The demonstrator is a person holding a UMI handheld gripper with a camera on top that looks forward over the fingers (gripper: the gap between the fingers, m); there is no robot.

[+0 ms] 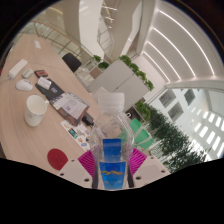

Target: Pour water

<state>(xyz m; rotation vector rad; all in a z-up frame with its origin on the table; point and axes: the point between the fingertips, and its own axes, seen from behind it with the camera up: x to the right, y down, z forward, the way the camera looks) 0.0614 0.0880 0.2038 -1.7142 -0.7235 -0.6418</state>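
A clear plastic water bottle [111,140] with a blue label stands upright between my fingers, its cap end pointing away from me. Both pink pads [88,161] press against its sides, so my gripper [112,165] is shut on the bottle and holds it lifted above the table. Far below and beyond the bottle, a white cup [35,110] stands on the table. The bottle's base is hidden behind the gripper housing.
The table [60,90] beyond the fingers carries a pink round dish [18,69], papers and a dark box [66,101]. A red round object [57,158] lies near the left finger. Green plants [165,135] and a bright atrium lie to the right.
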